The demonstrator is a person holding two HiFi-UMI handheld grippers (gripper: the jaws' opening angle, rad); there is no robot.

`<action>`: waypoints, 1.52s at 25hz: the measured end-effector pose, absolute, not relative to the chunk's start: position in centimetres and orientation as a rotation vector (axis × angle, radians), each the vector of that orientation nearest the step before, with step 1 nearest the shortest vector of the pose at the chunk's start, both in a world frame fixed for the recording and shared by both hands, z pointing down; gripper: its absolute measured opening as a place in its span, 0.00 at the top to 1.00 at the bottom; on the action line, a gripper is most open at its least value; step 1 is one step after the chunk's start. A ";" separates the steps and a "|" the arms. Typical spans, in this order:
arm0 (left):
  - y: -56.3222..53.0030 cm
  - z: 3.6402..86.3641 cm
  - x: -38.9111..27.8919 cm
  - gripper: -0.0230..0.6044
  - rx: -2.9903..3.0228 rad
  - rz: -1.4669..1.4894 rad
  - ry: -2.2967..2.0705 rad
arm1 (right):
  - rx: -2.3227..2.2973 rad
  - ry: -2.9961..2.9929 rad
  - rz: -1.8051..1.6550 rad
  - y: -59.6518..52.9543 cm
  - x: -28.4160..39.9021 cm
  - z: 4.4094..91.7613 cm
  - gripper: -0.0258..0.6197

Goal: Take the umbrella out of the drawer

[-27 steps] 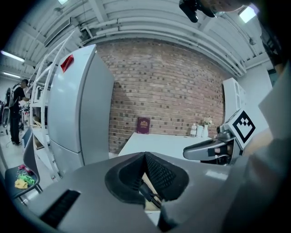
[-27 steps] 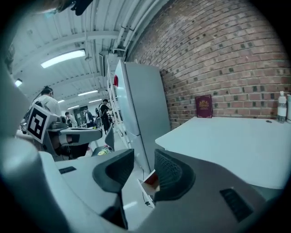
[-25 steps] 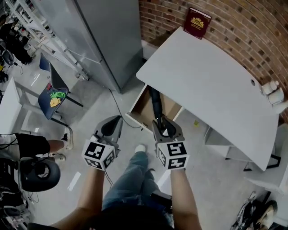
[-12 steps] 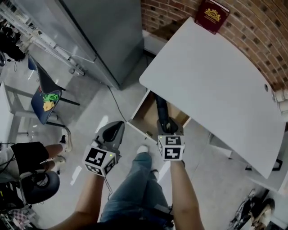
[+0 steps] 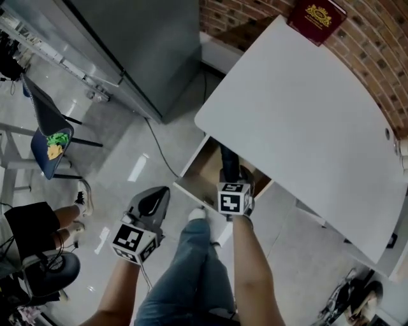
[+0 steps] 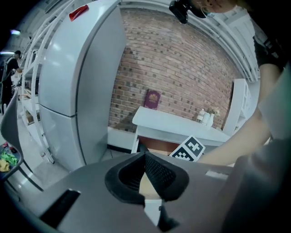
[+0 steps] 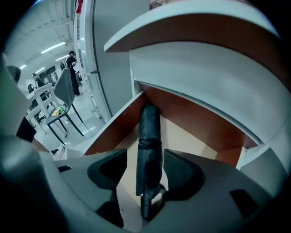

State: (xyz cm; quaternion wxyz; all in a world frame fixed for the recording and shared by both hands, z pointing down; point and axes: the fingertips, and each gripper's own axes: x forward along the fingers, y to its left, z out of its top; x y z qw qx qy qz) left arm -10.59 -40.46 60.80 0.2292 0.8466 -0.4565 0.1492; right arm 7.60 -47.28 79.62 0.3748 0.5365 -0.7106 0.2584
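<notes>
**A:** What is shown in the head view?

**B:** A drawer (image 5: 201, 168) is seen pulled open from under the near edge of the white table (image 5: 306, 121), close to its left corner. A black folded umbrella (image 5: 226, 156) is laid lengthwise inside it. The right gripper (image 5: 231, 176) is lowered into the drawer over the umbrella's near end. The left gripper (image 5: 159, 195) is held over the floor, well apart from the drawer. A red book (image 5: 317, 18) is propped at the table's far corner against the brick wall (image 5: 376, 51).

**A:** And in the left gripper view?

**B:** Its jaws are seen brought together, with nothing held between them. The table is seen beyond.

**A:** And the right gripper view?

**B:** The jaws are spread, one on each side of the umbrella's near end. The right pad is just beside the fabric and a gap is left at the other, so nothing is clamped.

**A:** How far along is the task judged to be?

**B:** The drawer is already opened and the reach is nearly made. The grasp, the lift and the removal are left to be done, since the umbrella is not yet out of the drawer
</notes>
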 end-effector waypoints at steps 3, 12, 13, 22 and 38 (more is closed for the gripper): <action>-41.0 62.4 -11.4 0.97 2.299 0.403 -1.275 | 1.346 -1.773 0.653 -48.2 7.8 82.8 0.60; -41.0 66.0 -13.5 0.97 2.226 0.445 -1.281 | 1.358 -1.615 0.636 -50.1 8.9 88.5 0.55; -41.1 66.3 -13.6 0.97 2.219 0.450 -1.282 | 1.355 -1.611 0.640 -50.3 9.0 88.9 0.54; -41.1 67.8 -14.7 0.97 2.192 0.462 -1.291 | 1.374 -1.495 0.603 -51.6 9.1 91.3 0.48; -38.2 66.1 -14.8 0.97 2.206 0.468 -1.316 | 1.307 -1.486 0.697 -50.8 8.6 89.6 0.56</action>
